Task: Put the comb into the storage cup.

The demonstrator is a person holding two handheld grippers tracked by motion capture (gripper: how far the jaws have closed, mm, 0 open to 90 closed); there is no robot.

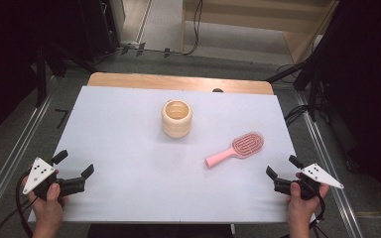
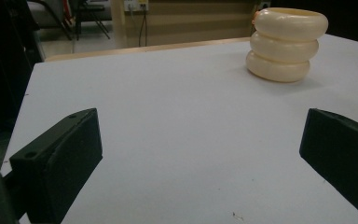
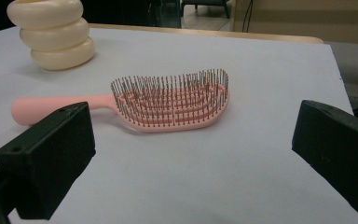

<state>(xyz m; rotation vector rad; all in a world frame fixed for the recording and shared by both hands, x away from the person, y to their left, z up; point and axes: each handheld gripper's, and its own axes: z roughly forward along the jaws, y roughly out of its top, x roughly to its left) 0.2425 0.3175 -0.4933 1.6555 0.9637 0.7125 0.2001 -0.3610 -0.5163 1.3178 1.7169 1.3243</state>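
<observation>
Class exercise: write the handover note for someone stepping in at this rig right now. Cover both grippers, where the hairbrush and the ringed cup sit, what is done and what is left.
Left gripper: open, holding nothing, at the near left edge of the table.
Right gripper: open, holding nothing, at the near right edge, pointing toward the pink hairbrush.
Hairbrush: lying flat, bristles up, right of centre, handle toward the middle of the table.
Cream ringed cup: upright, mouth open, at the centre back, apart from the brush.
Done: nothing yet; neither thing is touched.
Left: probably picking up the brush with the right gripper, perhaps to stand it in the cup.
</observation>
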